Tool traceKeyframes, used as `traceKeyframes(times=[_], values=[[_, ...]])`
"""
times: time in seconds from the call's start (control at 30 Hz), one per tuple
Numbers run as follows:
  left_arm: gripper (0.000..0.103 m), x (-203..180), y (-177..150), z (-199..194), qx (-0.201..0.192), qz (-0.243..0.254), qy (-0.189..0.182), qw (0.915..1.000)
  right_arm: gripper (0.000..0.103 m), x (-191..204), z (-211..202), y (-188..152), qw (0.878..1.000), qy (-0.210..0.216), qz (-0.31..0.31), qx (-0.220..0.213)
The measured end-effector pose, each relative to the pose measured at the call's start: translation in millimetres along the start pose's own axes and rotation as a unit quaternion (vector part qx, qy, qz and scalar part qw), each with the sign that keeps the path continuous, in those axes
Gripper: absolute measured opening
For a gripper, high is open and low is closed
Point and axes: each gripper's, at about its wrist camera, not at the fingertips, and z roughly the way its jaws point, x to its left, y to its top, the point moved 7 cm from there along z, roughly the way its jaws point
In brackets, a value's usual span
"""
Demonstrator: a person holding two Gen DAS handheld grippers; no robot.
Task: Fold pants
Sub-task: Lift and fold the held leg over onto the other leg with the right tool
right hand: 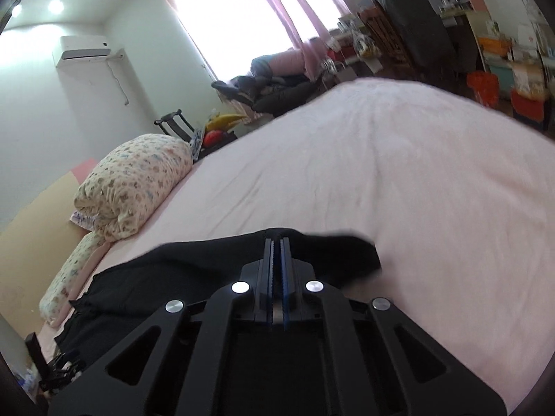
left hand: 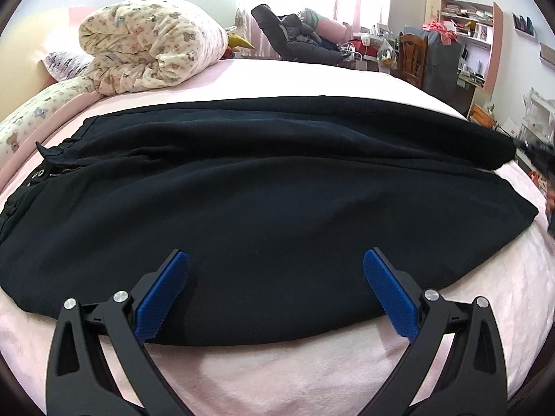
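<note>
Pink bed (left hand: 277, 374), unlabelled black pants (left hand: 263, 190)

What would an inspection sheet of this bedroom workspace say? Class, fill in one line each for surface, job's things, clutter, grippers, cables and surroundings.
Surface: pink bed cover, mostly smooth.
Job's things: black pants lying lengthwise across the bed; the leg end is lifted.
Clutter: rolled bear-print quilt at the head of the bed, printed pillow beside it.
Grippers: left gripper open, over the near edge of the pants; right gripper shut on the pants fabric.
Cables: one cord hanging from the wall air conditioner; none on the bed.
Surroundings: bright window with pink curtains, bookshelf, wooden chair, dark clothes pile.
</note>
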Motion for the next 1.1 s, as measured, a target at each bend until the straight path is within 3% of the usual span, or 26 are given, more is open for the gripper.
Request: traceKeyframes(times=[0.27,0.43,0.53,0.67,0.7,0.73,0.8,0.87,0.97,1.07,1.1], values=[[0.101,8,2,-6,-0.012,-0.025,-0.003,0.9996,0.004,9,-28,-49,0.999,0.004,0.022,0.034],[0.101,9,2,-8,-0.017,-0.034,-0.007,0.9993,0.002,-7,-58,-66,0.994,0.015,0.105,0.018],[0.101,11,2,-9,-0.02,-0.043,-0.012,0.9988,0.003,-18,-60,-82,0.988,-0.007,0.14,0.065],[0.101,13,1,-9,-0.017,-0.052,-0.009,0.9985,0.01,-1,-47,-92,0.968,0.051,0.224,0.104],[0.101,13,1,-10,-0.019,-0.053,-0.006,0.9984,0.02,4,-44,-92,0.963,0.065,0.242,0.102],[0.101,14,1,-10,-0.021,-0.054,-0.004,0.9983,0.047,8,-39,-91,0.954,0.08,0.271,0.098],[0.101,15,1,-13,-0.025,-0.056,0.002,0.9981,0.074,13,-28,-93,0.942,0.084,0.311,0.097],[0.101,17,1,-14,-0.028,-0.058,0.01,0.9979,0.073,16,-19,-95,0.936,0.069,0.331,0.094],[0.101,18,1,-16,-0.029,-0.055,0.023,0.9978,0.072,7,-4,-101,0.912,0.028,0.401,0.085],[0.101,14,0,-17,-0.028,-0.039,0.034,0.9983,0.063,-1,11,-113,0.889,-0.021,0.448,0.09],[0.101,11,0,-18,-0.027,-0.03,0.035,0.9985,0.062,-3,13,-112,0.888,-0.032,0.452,0.082]])
